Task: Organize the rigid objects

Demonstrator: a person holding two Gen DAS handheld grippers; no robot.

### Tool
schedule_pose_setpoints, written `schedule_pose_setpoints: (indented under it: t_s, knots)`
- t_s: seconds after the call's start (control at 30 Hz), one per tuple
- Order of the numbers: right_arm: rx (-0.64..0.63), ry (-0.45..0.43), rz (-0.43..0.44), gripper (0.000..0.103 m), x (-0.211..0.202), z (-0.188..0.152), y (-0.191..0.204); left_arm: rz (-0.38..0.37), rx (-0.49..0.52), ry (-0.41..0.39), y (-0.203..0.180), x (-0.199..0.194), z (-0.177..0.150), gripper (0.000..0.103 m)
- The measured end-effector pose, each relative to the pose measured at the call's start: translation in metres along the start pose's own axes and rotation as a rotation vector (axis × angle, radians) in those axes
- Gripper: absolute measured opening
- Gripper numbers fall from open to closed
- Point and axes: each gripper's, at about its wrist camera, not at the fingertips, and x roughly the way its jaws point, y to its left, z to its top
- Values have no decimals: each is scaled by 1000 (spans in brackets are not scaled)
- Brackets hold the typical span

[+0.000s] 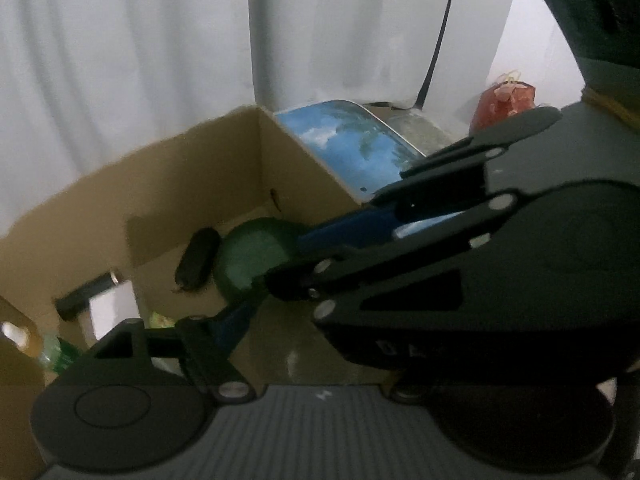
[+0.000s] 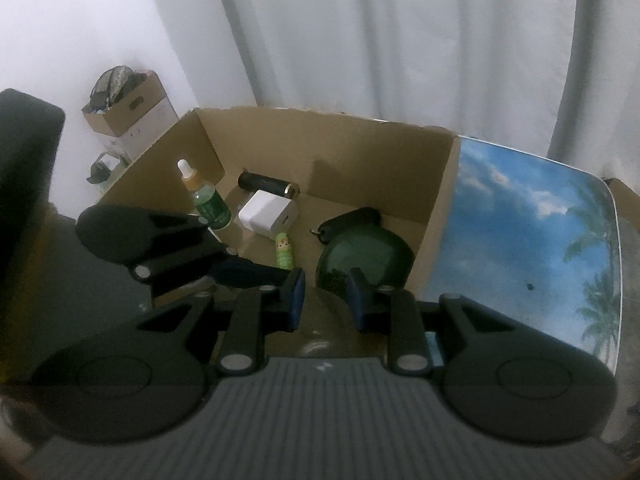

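Right gripper (image 2: pixel 328 300) clamped on a green round bottle (image 2: pixel 366 254) low inside a cardboard box (image 2: pixel 320 152).
The bottle is smooth, glossy and dome-shaped. It sits at the box's right end near the plain brown wall, with a black oval piece (image 2: pixel 354 218) touching its far side; whether the two are joined cannot be told. The right gripper's blue padded fingers stand narrowly together on the bottle's near edge. The left gripper (image 2: pixel 240 264) has its jaws wide apart, and its visible pad presses on nothing. At the box's left end are a green glass dropper bottle (image 2: pixel 208 204) with a white tip, a white plastic charger cube (image 2: pixel 268 214), a black cylinder (image 2: pixel 266 182) with a gold end, and a small pale-green tube (image 2: pixel 283 254) lying flat. The box rests on a tabletop (image 2: pixel 520 220) printed with sky and palms.
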Motion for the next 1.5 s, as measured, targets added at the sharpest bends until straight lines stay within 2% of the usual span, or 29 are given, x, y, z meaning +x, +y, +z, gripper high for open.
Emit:
schedule_pose_setpoints:
  t_s: [0.1, 0.23, 0.33, 0.47, 0.53, 0.6, 0.73, 0.77, 0.8, 0.87, 1.0, 1.03, 1.1, 1.2, 1.3, 1.4, 1.5]
  knots:
    - [20, -26, 20, 24, -6, -1, -3, -3, -6, -11, 1, -6, 1, 81]
    - [55, -92, 48, 24, -25, 0, -5, -2, -20, -67, 3, -27, 0, 83]
    - [86, -160, 62, 24, -48, 1, -3, -4, -35, -129, 6, -57, -4, 84]
    - [137, -279, 94, 26, -92, -6, 2, -18, -95, -242, 21, -111, -22, 93]
    - [159, -336, 99, 30, -115, -17, 8, -16, -132, -296, 30, -141, -38, 96]
    - [186, -386, 103, 40, -136, -30, 13, 3, -168, -339, 40, -164, -54, 98]
    - [254, -462, 96, 57, -166, -66, 28, 44, -259, -369, 56, -195, -89, 103]
    - [266, -466, 92, 63, -168, -74, 32, 48, -285, -366, 59, -199, -96, 103]
    - [278, -465, 83, 74, -169, -82, 38, 53, -317, -358, 62, -202, -105, 103]
    - [286, -454, 41, 84, -168, -97, 52, 96, -383, -339, 69, -206, -119, 103]
    - [275, -428, -31, 91, -157, -117, 79, 285, -463, -292, 74, -200, -138, 103]
    - [270, -419, -51, 92, -153, -120, 85, 319, -476, -287, 75, -198, -141, 103]
    - [253, -385, -107, 102, -141, -120, 97, 348, -498, -282, 82, -196, -148, 103]
    - [210, -346, -212, 102, -126, -117, 115, 367, -501, -301, 85, -193, -155, 103]
    - [189, -327, -270, 102, -117, -112, 125, 394, -456, -316, 82, -188, -155, 103]
    - [189, -308, -326, 102, -107, -107, 132, 333, -385, -321, 81, -184, -154, 103]
    - [204, -299, -365, 102, -101, -100, 132, 327, -422, -344, 82, -182, -152, 103]
